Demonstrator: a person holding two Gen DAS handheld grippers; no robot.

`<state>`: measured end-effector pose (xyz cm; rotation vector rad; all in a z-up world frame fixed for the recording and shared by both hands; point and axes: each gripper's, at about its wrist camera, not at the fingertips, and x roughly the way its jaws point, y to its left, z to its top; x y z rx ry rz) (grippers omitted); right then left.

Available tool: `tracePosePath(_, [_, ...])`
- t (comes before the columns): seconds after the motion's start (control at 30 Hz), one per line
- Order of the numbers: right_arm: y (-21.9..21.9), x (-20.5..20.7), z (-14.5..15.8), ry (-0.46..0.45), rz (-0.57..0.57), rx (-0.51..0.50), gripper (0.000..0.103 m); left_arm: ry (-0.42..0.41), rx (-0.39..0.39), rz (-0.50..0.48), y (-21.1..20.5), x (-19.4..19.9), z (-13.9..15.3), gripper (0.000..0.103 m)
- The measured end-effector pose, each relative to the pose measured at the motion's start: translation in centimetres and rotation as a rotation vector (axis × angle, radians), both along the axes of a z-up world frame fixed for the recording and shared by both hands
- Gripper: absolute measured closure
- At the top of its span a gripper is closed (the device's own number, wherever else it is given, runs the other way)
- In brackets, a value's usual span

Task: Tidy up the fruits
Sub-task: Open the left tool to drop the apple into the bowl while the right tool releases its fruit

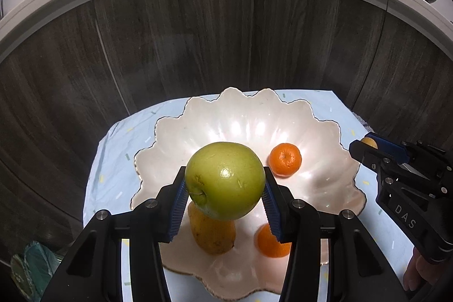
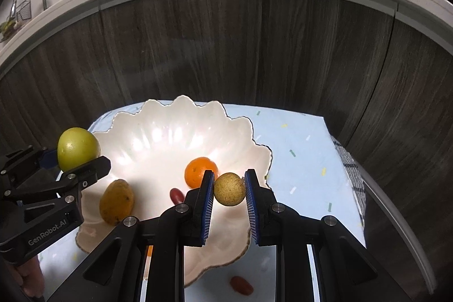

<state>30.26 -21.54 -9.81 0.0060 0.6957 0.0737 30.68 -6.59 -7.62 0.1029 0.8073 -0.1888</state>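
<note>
My left gripper point(image 1: 225, 190) is shut on a green apple point(image 1: 225, 180) and holds it above the white scalloped bowl point(image 1: 325, 132). In the bowl lie a yellow mango point(image 1: 212, 234) and two oranges point(image 1: 284, 159), one partly hidden by my finger point(image 1: 271, 241). My right gripper point(image 2: 228, 190) is shut on a small tan round fruit point(image 2: 229, 189) over the bowl's right rim point(image 2: 254, 137). The right wrist view also shows the apple point(image 2: 78, 148), the mango point(image 2: 116, 201), one orange point(image 2: 198, 170) and a small red fruit point(image 2: 176, 196) in the bowl.
The bowl stands on a light blue cloth point(image 2: 305, 166) over a small table. Another red fruit point(image 2: 241, 285) lies on the cloth by the bowl's near edge. Dark wood cabinet doors point(image 1: 198, 47) stand close behind the table. A checked cloth point(image 2: 352, 177) hangs at the right edge.
</note>
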Motion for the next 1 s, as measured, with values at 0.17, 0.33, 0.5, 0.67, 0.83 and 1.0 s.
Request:
tracePosePath(0.17, [-0.2, 0.7, -0.3, 0.013, -0.002, 0.008, 0.080, 0.012, -0.005, -0.005, -0.2, 0.8, -0.3, 0.055])
tracePosePath(0.33, [-0.3, 1.4, -0.6, 0.029, 0.001, 0.018, 0.080, 0.025, -0.007, -0.006, -0.4, 1.3, -0.7, 0.055])
tracePosePath(0.5, [-0.3, 2.1, -1.2, 0.058, 0.004, 0.020, 0.080, 0.047, -0.005, -0.005, -0.4, 1.9, -1.2, 0.055])
tracePosePath(0.67, [-0.2, 2.5, -1.5, 0.079, 0.011, 0.021, 0.080, 0.073, -0.010, -0.009, -0.3, 2.2, -1.6, 0.054])
tracePosePath(0.83, [-0.1, 2.6, -1.5, 0.086, 0.001, 0.004, 0.068, 0.116, -0.004, 0.004, -0.3, 2.4, -2.5, 0.054])
tracePosePath(1.0, [0.0, 2.2, -1.1, 0.065, -0.017, -0.024, 0.043, 0.129, 0.005, 0.031, 0.1, 2.2, -3.0, 0.054])
